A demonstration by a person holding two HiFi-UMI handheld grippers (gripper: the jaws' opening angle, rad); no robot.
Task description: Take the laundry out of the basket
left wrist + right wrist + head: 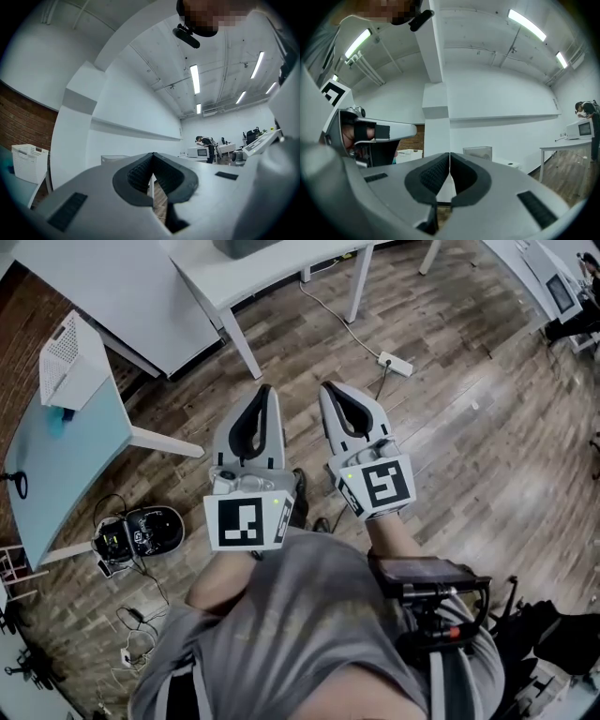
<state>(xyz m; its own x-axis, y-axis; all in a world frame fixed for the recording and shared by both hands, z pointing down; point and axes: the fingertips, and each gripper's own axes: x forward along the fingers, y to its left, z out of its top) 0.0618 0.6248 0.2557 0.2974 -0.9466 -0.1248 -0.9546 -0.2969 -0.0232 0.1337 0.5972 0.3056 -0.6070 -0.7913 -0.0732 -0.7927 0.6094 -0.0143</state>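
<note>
A white perforated laundry basket (67,360) stands on a light blue table (66,460) at the far left of the head view. It also shows small at the left of the left gripper view, basket (29,161). I see no laundry in any view. My left gripper (265,392) and right gripper (330,390) are held side by side over the wooden floor, pointing away from the person and well to the right of the basket. The left gripper (153,154) has its pads together with nothing between them. The right gripper (449,154) is likewise shut and empty.
White tables (253,277) stand ahead with slanted legs. A power strip (395,364) and its cable lie on the floor beyond the grippers. A round black device (141,532) with cables sits on the floor at lower left. A person (206,145) stands far off by a microwave.
</note>
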